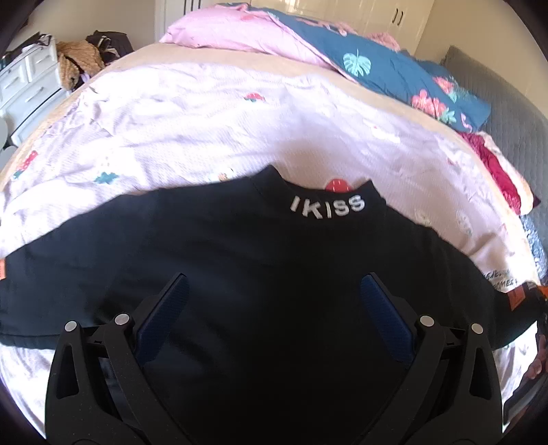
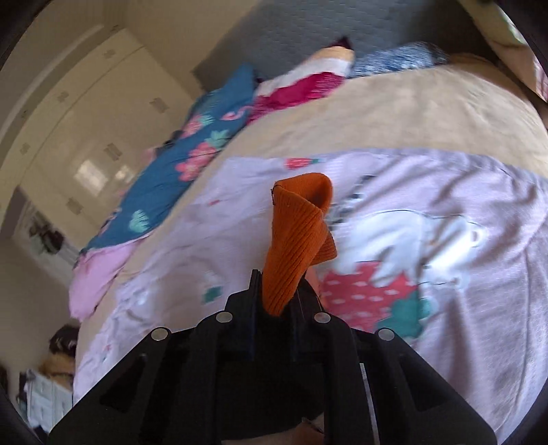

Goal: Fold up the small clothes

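Left wrist view: the left gripper (image 1: 274,291) hangs over a black shirt (image 1: 239,260), its blue pads (image 1: 164,315) spread wide with nothing between them but the cloth lying below. Whether the tips touch the cloth cannot be told. The shirt lies flat across the lower half of the frame on a pale lilac sheet (image 1: 205,119), collar at 12 o'clock from the gripper, with white letters "IKISS" (image 1: 327,206) on it. An orange tag (image 1: 513,297) sits at the shirt's edge at 3 o'clock, and another orange bit shows at 9 o'clock on the frame's edge. Beyond the sheet, at 12 to 1 o'clock, lie a pink pillow (image 1: 222,30) and a blue floral quilt (image 1: 394,68); a crimson cloth (image 1: 493,164) lies at 2 o'clock. White drawers (image 1: 27,82) stand at 10 o'clock beside a heap of clothes (image 1: 78,58).

Right wrist view: the right gripper (image 2: 277,291) has its jaws pressed together, pinching an orange ribbed cuff (image 2: 298,236) that stands up and folds over at 12 o'clock from the tips, blocking part of the sheet (image 2: 479,239) behind it. The picture is blurred. A strawberry print (image 2: 359,291) shows at 3 o'clock. The quilt (image 2: 164,191) lies at 10 o'clock, the crimson cloth (image 2: 291,89) at 12, and white wardrobes (image 2: 85,137) stand at 9 to 10 o'clock.
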